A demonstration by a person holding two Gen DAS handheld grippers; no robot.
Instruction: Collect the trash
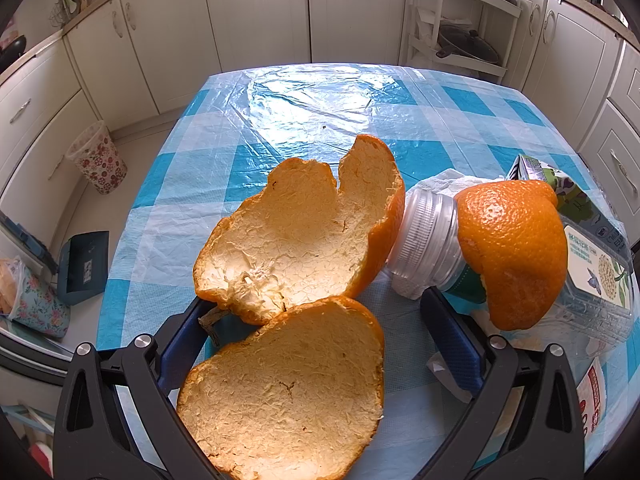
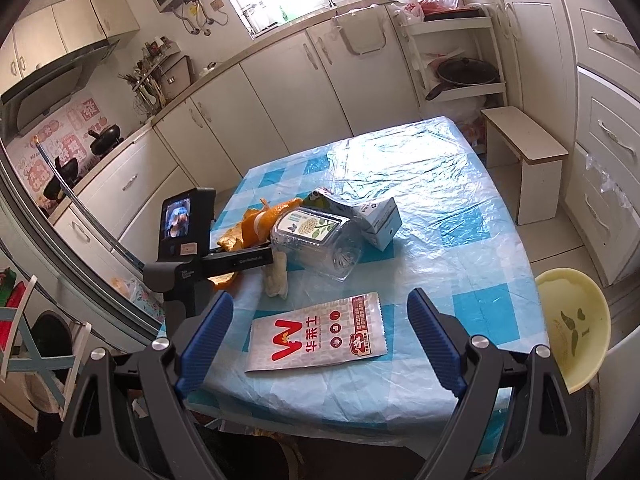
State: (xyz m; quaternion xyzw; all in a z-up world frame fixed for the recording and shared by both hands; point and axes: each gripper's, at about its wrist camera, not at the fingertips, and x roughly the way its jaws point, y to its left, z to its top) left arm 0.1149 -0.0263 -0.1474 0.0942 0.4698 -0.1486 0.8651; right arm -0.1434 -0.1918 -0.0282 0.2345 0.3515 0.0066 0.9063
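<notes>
A large orange peel [image 1: 304, 232], pith up, and a second piece [image 1: 288, 392] lie between the wide jaws of my left gripper [image 1: 316, 308], which is open, with a gap on the right side. A third peel [image 1: 516, 248] rests on a clear plastic bottle [image 1: 596, 280] with a white cap [image 1: 428, 240]. In the right wrist view my right gripper [image 2: 320, 332] is open above a white and red paper bag [image 2: 316, 336], not touching it. The bottle [image 2: 316, 240], a carton [image 2: 376, 216] and a crumpled tissue [image 2: 276, 276] lie beyond, beside the left gripper [image 2: 240, 258].
The table has a blue checked plastic cloth [image 2: 440, 184]. A yellow bowl [image 2: 572, 324] sits off the table's right edge. A floral bin [image 1: 98, 158] stands on the floor to the left, a low stool [image 2: 524, 152] at the far right. Kitchen cabinets surround the table.
</notes>
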